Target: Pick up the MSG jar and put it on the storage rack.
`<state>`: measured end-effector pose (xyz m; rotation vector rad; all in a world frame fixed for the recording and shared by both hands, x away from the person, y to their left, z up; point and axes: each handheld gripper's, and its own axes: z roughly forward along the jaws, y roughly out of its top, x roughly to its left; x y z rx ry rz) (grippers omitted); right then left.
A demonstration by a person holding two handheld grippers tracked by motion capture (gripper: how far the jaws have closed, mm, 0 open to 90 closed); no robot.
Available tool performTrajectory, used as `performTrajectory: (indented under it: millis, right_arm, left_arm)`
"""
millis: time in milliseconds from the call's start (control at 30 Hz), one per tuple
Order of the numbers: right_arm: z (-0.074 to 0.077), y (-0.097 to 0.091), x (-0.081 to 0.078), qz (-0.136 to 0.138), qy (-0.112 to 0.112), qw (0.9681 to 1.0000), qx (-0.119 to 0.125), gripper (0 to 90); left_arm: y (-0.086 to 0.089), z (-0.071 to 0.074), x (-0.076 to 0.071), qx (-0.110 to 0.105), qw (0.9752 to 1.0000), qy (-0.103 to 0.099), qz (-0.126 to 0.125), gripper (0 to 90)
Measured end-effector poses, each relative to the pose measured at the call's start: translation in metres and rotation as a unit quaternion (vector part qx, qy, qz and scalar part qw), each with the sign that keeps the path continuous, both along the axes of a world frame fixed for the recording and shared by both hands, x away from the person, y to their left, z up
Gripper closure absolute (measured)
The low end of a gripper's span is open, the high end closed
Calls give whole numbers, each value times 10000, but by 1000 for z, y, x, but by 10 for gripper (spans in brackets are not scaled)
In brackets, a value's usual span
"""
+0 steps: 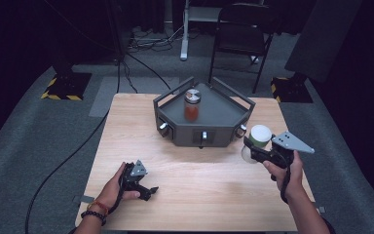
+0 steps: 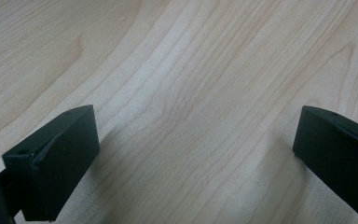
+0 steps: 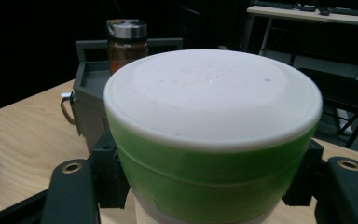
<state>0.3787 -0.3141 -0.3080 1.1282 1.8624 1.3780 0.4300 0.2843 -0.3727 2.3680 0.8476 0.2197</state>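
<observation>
My right gripper is shut on a green jar with a white lid, held above the table's right side, just off the right front corner of the grey tray. In the right gripper view the green jar sits between the black jaws, which press on both its sides. A jar of orange-red contents with a metal lid stands upright in the tray; it appears behind the green jar as the metal-lidded jar. My left gripper rests low on the wooden table near the front left, open, with bare wood between its jaws.
The tray has raised rails and small knobs along its front faces. A folding chair and stands with yellow-black bases stand on the floor beyond the table. A black cable runs past the table's left edge.
</observation>
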Motion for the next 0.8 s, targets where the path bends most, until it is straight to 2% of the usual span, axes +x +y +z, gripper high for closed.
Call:
performTrajectory:
  millis: [300,800]
  right_arm:
    - [18,6,18,-133,-102,9998,-64,336]
    - [32,21,41,-164,-163,9997,-58,336]
  left_arm:
    - [0,0,0,0,10000,4,0,2]
    - [0,0,0,2,10000,1,-3,2]
